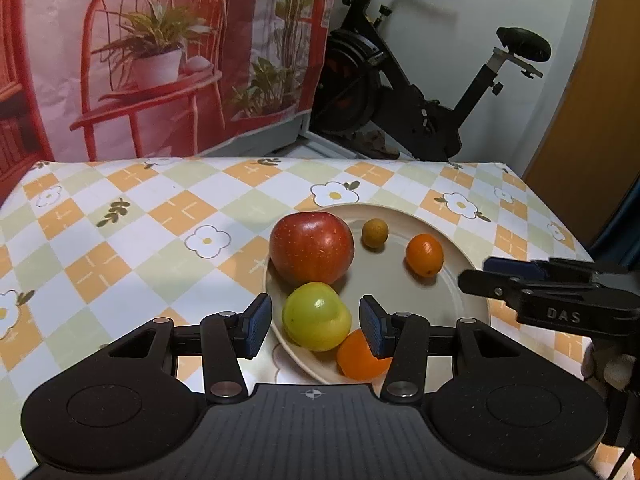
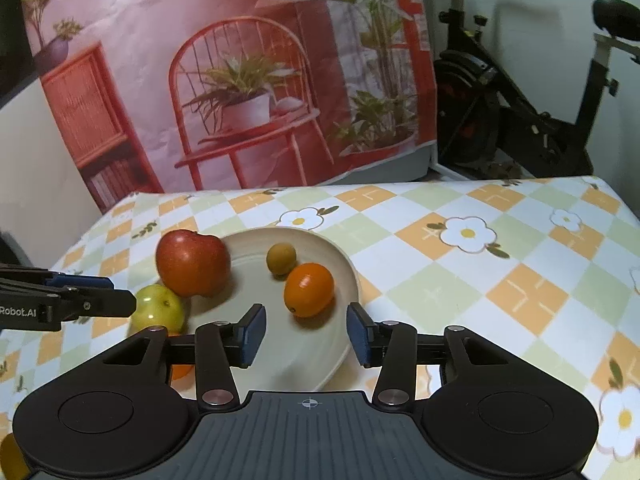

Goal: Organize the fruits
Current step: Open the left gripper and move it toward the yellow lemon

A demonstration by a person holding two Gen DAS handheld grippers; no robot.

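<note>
A cream plate (image 1: 394,292) (image 2: 248,264) carries a red apple (image 1: 311,249) (image 2: 192,262), a small brownish-green fruit (image 1: 375,233) (image 2: 281,258) and a small orange (image 1: 425,255) (image 2: 309,289). A yellow-green fruit (image 1: 316,316) (image 2: 158,308) lies at the plate's near-left rim. My left gripper (image 1: 316,326) (image 2: 120,294) is open, its pads either side of that fruit with small gaps. A second orange fruit (image 1: 358,356) (image 2: 182,370) is half hidden behind a finger. My right gripper (image 2: 306,336) (image 1: 482,272) is open and holds nothing, just short of the small orange.
A checked tablecloth with flowers (image 1: 160,220) (image 2: 480,280) covers the table. Its far edge meets a red printed backdrop (image 1: 160,60), and an exercise bike (image 1: 420,100) stands behind on the right. The table's right edge (image 1: 560,220) is close to the plate.
</note>
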